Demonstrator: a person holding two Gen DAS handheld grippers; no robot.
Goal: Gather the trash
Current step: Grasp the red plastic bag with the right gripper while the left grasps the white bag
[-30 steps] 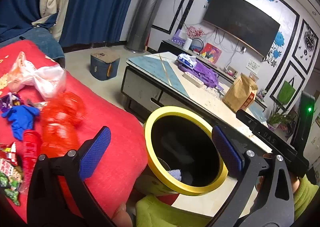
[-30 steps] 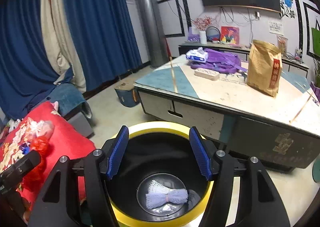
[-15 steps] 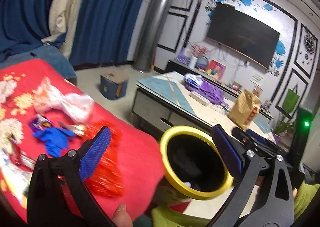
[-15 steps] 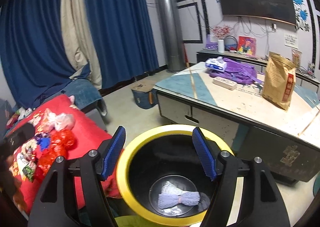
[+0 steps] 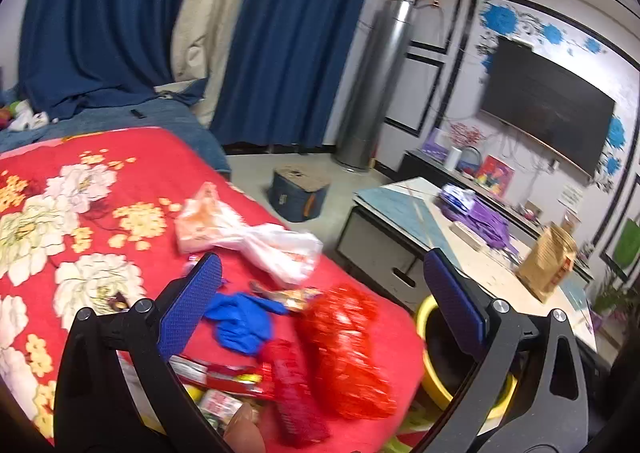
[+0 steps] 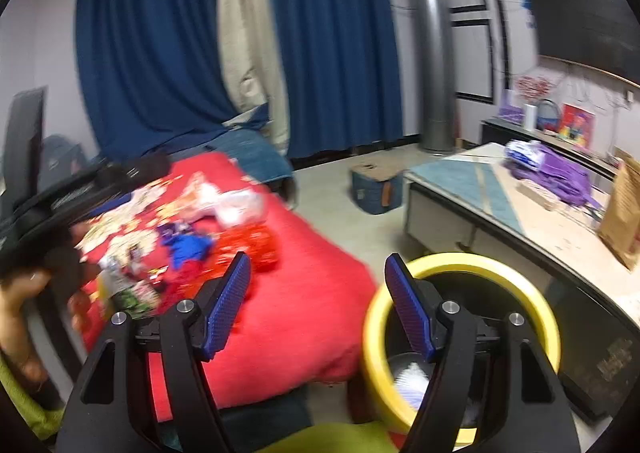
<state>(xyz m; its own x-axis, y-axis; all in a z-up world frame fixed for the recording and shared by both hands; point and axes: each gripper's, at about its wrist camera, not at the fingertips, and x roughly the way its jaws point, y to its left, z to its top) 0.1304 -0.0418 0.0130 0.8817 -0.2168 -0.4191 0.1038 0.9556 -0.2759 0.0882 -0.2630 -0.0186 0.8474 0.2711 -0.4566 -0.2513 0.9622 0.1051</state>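
Trash lies on a red flowered bedspread (image 5: 100, 181): a white plastic bag (image 5: 256, 237), a blue glove (image 5: 240, 319), a crinkly red wrapper (image 5: 344, 349), a red tube (image 5: 292, 385) and snack packets (image 5: 212, 377). My left gripper (image 5: 320, 317) hovers open above this pile with nothing between its fingers. A bin with a yellow rim (image 6: 464, 265) stands on the floor beside the bed, a white-blue netting piece (image 6: 408, 377) inside. My right gripper (image 6: 320, 301) is open and empty, between the bed edge and the bin. The same trash pile (image 6: 192, 241) lies to its left.
A low coffee table (image 6: 500, 205) stands right of the bin, with a purple bag (image 6: 560, 173) and a brown paper bag (image 5: 548, 261) on it. A blue box (image 6: 376, 189) sits on the floor beyond. Blue curtains (image 6: 160, 53) hang behind the bed.
Both grippers swung left, away from the bin and toward the bed. The trash pile now fills the left wrist view; the bin has slid to the right edge in both views.
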